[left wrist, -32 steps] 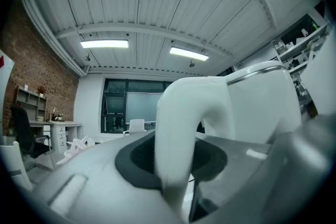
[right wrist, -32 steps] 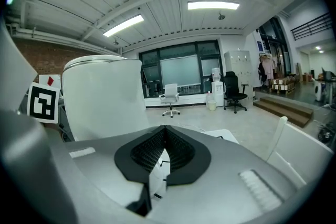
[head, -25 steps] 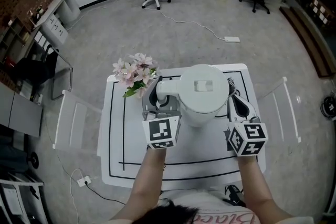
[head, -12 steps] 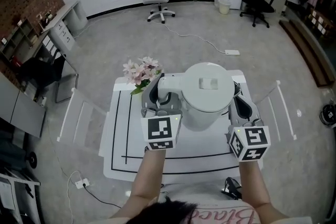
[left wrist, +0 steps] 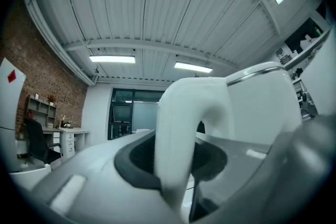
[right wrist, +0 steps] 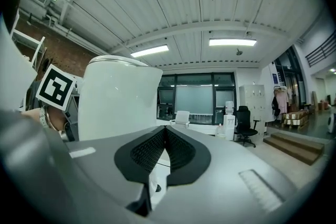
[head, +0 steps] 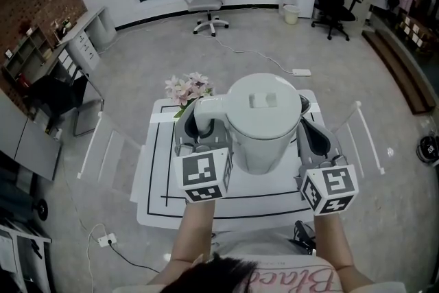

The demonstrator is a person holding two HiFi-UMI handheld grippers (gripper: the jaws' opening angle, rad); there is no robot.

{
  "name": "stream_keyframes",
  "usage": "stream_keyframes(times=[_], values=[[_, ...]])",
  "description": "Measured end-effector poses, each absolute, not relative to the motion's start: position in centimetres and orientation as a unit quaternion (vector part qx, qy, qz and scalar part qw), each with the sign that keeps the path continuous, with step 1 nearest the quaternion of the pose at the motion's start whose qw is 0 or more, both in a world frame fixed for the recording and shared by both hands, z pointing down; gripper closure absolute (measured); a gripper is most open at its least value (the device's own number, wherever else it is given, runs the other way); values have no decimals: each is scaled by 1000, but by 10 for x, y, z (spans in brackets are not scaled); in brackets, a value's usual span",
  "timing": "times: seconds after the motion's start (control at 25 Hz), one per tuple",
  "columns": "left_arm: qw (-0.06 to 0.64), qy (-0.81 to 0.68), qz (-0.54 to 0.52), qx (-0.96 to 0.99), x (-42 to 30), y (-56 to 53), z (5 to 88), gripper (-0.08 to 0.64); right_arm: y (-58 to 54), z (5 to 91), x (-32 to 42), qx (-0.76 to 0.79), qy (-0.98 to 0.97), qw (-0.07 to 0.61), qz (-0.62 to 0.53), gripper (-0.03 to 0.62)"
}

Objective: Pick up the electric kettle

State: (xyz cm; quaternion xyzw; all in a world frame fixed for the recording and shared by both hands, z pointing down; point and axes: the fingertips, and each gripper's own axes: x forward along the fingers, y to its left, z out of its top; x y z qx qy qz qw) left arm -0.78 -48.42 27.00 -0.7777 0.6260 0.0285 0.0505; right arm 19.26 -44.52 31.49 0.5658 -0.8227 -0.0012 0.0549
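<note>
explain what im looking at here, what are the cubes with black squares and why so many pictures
There is no robot here. A person holds a hand tool with two jaws in each hand, and the marker cubes are part of those tools. The head view comes from a camera on the person's head, looking steeply down. The two gripper views come from cameras riding on each tool, looking along its jaws. At the far corner of the white table are pink flowers. The left gripper has its jaws closed on the handle of a white electric kettle. The right gripper is beside the kettle's body, jaws together with nothing between them.
</note>
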Motion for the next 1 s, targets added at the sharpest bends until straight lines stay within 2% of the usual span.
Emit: stream_keyframes(times=[1.0], values=[[65, 651, 36, -755, -25, -443, 263, 462, -420, 320, 188, 570, -820, 50, 9, 569]])
